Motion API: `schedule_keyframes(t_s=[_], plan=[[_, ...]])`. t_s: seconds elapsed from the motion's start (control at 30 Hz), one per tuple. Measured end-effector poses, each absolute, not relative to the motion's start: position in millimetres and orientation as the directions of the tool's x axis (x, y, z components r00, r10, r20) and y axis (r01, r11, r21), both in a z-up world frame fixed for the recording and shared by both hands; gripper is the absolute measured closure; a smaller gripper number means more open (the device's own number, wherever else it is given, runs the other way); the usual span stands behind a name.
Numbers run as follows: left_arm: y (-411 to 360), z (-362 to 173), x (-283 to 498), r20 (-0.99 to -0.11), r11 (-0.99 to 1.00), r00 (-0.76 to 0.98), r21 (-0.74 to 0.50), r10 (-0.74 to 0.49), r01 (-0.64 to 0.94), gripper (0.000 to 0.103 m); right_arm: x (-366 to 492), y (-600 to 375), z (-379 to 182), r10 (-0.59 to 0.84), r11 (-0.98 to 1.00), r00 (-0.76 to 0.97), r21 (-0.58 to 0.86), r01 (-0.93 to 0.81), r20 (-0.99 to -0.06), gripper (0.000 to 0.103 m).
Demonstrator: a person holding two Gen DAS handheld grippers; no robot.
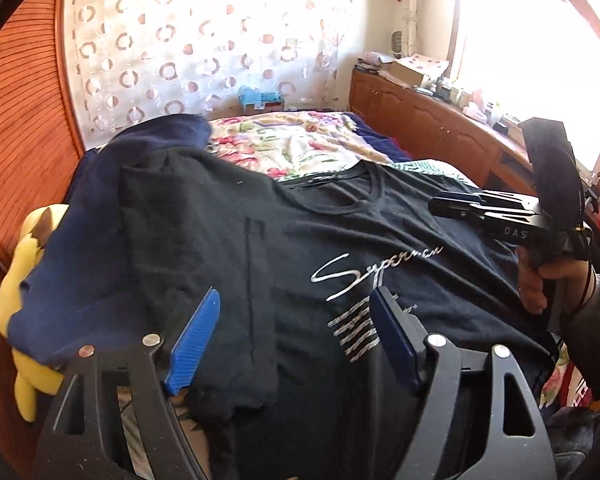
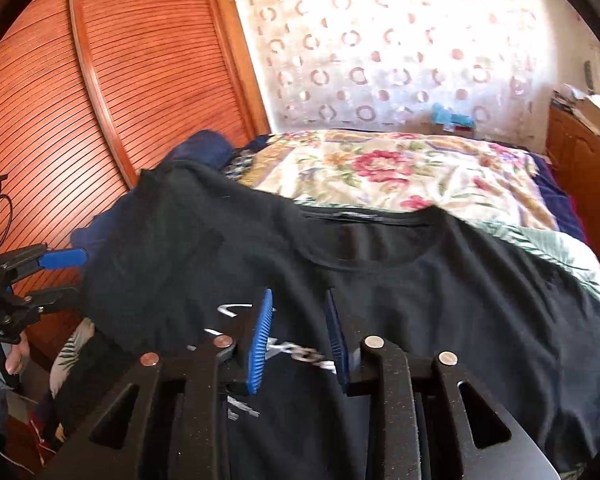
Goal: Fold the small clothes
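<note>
A black T-shirt point(image 1: 340, 240) with silver script lies front up on the bed, its left side folded over the body. It also shows in the right wrist view point(image 2: 440, 292). My left gripper point(image 1: 294, 300) is open above the shirt's lower middle, with nothing between its blue pads. My right gripper point(image 2: 298, 300) hovers over the shirt's chest print, its blue pads a narrow gap apart with nothing held. In the left wrist view the right gripper point(image 1: 440, 204) is over the shirt's right shoulder. The left gripper point(image 2: 72, 276) is at the left edge of the right wrist view.
A dark blue garment point(image 1: 100, 240) lies under the shirt at the left. A yellow plush toy point(image 1: 24, 280) sits beside it. A floral quilt point(image 2: 400, 168) covers the far bed. A slatted wooden wardrobe point(image 2: 100, 80) stands at left, and a wooden cabinet point(image 1: 420, 116) with clutter at right.
</note>
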State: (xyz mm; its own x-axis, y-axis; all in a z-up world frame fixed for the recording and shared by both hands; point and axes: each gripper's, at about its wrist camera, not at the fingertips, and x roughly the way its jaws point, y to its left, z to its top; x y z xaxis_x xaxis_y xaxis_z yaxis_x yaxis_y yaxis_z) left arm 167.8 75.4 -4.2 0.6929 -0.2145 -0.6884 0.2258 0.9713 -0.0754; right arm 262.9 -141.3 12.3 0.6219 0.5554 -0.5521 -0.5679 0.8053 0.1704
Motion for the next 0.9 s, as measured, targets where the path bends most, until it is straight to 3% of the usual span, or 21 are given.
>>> schedule_keyframes(t_s=[0.07, 0.23, 0.3, 0.57, 0.9], plan=[[65, -8, 177, -0.689, 0.972, 0.694, -0.072, -0.211, 0.223, 0.025, 262, -151, 15, 0.527, 0.824, 0.643, 0.151, -0.546, -0.555, 0.070], [34, -29, 208, -0.704, 0.972, 0.677, -0.080, -0.213, 0.223, 0.025, 251, -182, 26, 0.455, 0.870, 0.699, 0.108, -0.481, -0.551, 0.048], [21, -37, 220, -0.713, 0.969, 0.665, -0.080, -0.220, 0.235, 0.025, 245, -199, 32, 0.425, 0.888, 0.725, 0.095, -0.450, -0.542, 0.044], [-31, -72, 254, -0.768, 0.955, 0.594, -0.073, -0.237, 0.287, 0.025, 225, -272, 38, 0.266, 0.956, 0.789, 0.046, -0.290, -0.553, 0.043], [-59, -93, 268, -0.796, 0.954, 0.574, -0.018, -0.194, 0.298, 0.025, 236, -320, -3, 0.175, 0.983, 0.712, 0.085, -0.160, -0.680, 0.043]])
